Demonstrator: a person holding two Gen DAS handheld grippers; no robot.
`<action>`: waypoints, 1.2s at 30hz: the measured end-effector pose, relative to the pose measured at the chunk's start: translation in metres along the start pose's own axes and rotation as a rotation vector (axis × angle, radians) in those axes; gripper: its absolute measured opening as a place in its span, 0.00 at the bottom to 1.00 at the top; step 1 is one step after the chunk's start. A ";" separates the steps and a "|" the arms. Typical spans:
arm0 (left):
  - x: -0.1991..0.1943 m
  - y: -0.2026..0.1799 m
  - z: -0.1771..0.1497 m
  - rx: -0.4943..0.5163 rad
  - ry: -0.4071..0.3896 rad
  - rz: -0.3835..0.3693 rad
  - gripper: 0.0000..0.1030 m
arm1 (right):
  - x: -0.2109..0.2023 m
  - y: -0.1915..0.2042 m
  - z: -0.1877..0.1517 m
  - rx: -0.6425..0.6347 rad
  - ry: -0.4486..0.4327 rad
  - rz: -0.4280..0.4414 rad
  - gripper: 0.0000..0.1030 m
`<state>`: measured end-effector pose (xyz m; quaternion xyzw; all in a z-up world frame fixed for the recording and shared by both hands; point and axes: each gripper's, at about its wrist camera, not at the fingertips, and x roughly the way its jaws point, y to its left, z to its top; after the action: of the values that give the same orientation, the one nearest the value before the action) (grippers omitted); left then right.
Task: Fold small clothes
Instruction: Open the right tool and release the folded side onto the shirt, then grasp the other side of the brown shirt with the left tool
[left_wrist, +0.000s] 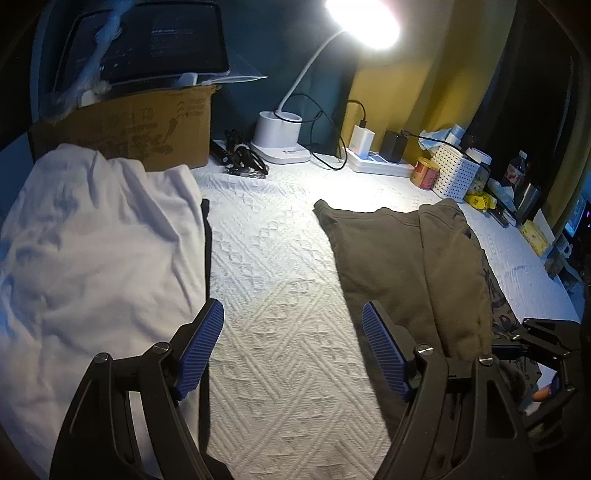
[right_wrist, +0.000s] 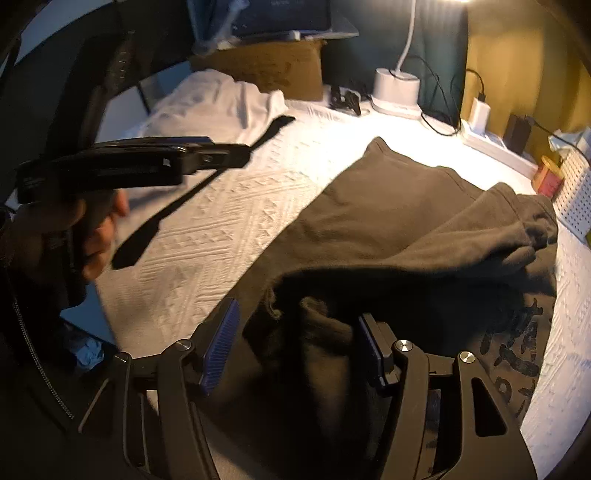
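Note:
A dark olive T-shirt (left_wrist: 399, 258) lies on the white textured bedspread (left_wrist: 280, 280), its right side folded over itself; it fills the right wrist view (right_wrist: 388, 229). My left gripper (left_wrist: 293, 343) is open and empty, above bare bedspread between the shirt and a white garment (left_wrist: 92, 251). My right gripper (right_wrist: 295, 343) is open, its jaws either side of the shirt's near bunched edge without closing on it. The right gripper also shows in the left wrist view (left_wrist: 539, 343), and the left one in the right wrist view (right_wrist: 140, 162).
A cardboard box (left_wrist: 147, 125) stands at the back left. A desk lamp base (left_wrist: 277, 136), cables, a power strip (left_wrist: 380, 162), a red tin (left_wrist: 424, 171) and a white perforated basket (left_wrist: 456, 173) line the back and right edges.

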<state>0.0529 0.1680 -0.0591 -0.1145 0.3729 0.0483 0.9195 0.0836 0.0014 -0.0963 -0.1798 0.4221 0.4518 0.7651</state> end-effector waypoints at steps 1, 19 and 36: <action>0.000 -0.003 0.001 0.006 0.000 0.003 0.75 | -0.006 -0.001 -0.001 0.004 -0.015 0.003 0.62; 0.034 -0.119 0.044 0.252 0.030 -0.043 0.75 | -0.075 -0.115 -0.047 0.271 -0.181 -0.129 0.62; 0.117 -0.227 0.072 0.644 0.146 -0.118 0.73 | -0.083 -0.224 -0.082 0.477 -0.233 -0.220 0.62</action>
<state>0.2252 -0.0341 -0.0505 0.1577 0.4267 -0.1337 0.8805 0.2139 -0.2151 -0.1004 0.0136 0.4039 0.2718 0.8734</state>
